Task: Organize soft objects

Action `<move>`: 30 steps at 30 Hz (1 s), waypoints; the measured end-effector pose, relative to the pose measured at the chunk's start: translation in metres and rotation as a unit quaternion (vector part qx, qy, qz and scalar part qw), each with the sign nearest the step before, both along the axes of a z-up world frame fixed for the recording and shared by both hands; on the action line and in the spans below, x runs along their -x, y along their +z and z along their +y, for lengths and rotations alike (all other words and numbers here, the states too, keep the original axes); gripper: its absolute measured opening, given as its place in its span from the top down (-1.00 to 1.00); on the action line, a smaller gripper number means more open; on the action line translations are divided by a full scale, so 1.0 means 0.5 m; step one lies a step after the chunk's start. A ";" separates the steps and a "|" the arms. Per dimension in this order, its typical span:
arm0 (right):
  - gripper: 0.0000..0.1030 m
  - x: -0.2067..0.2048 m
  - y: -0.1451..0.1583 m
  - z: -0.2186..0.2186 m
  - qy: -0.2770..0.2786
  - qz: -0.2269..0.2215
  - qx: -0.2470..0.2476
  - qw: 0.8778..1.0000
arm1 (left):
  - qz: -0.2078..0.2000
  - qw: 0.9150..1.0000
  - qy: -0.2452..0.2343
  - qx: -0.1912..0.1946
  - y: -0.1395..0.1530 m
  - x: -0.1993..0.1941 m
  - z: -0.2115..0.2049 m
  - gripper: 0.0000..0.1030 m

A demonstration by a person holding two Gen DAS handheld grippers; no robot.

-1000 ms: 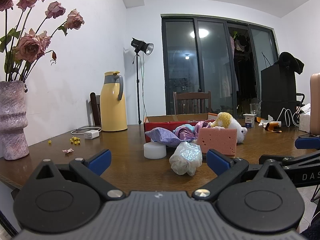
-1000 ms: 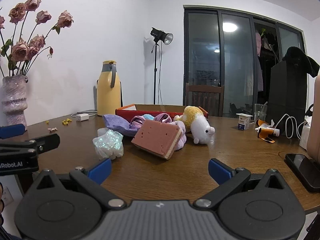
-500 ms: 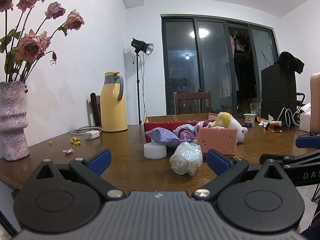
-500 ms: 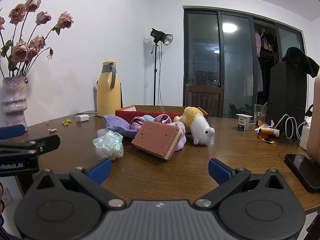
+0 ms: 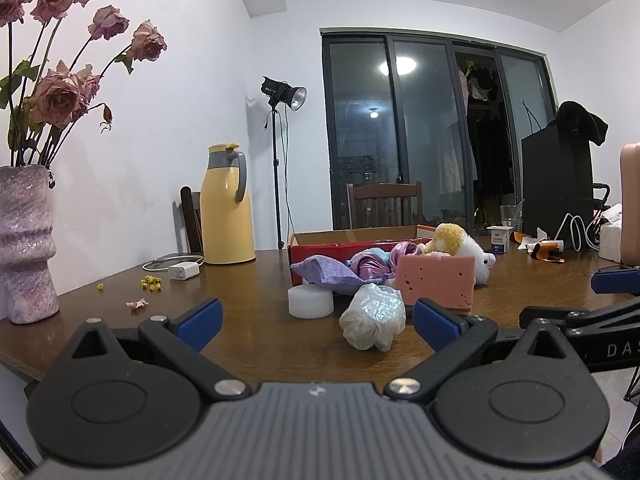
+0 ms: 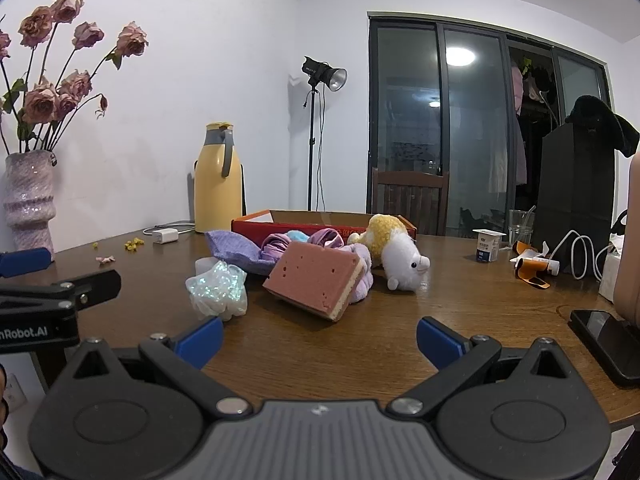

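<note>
Left tongs (image 5: pixel 316 320) spread wide, iridescent pouch (image 5: pixel 373 321) just ahead, untouched

The room is lit brightly and evenly from above; a round ceiling lamp (image 5: pixel 397 66) is mirrored in the dark glass door (image 6: pixel 472 128). Straight lines are bent near the edges, and corners are darkened
</note>
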State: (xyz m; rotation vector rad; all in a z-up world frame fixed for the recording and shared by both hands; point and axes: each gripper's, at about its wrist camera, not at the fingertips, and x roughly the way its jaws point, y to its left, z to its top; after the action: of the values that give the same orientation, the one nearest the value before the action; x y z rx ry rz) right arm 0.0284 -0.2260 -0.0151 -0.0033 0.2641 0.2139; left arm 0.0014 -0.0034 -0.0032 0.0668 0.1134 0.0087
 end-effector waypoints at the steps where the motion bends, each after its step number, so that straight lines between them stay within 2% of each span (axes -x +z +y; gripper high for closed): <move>1: -1.00 0.000 0.000 0.000 0.000 0.000 0.000 1.000 | 0.000 1.000 0.000 0.000 0.000 0.000 0.000 -1.00; 13: -1.00 -0.002 0.000 -0.003 -0.002 0.002 -0.002 1.000 | -0.001 1.000 0.000 -0.001 0.002 -0.002 0.002 -1.00; 18: -1.00 -0.015 0.003 -0.011 -0.010 0.002 -0.001 1.000 | -0.003 1.000 0.004 0.003 0.011 -0.030 0.014 -1.00; 23: -1.00 -0.069 0.003 -0.024 -0.021 0.009 -0.004 1.000 | 0.024 1.000 -0.017 0.004 0.019 -0.097 0.016 -1.00; 27: -1.00 -0.134 0.011 -0.029 -0.019 0.024 -0.016 0.999 | 0.057 0.997 -0.040 0.038 0.024 -0.158 0.017 -1.00; 28: -1.00 -0.158 0.014 -0.030 -0.014 0.035 -0.023 0.999 | 0.069 0.996 -0.044 0.042 0.022 -0.176 0.015 -1.00; 30: -1.00 -0.204 0.017 -0.036 -0.003 0.054 -0.053 0.997 | 0.114 0.992 -0.053 0.025 0.016 -0.220 0.000 -1.00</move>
State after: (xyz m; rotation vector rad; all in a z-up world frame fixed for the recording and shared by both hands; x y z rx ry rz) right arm 0.1305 -0.2439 -0.0066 0.1148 0.3605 0.2223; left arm 0.1113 -0.0033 0.0050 0.0240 0.3384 -0.1080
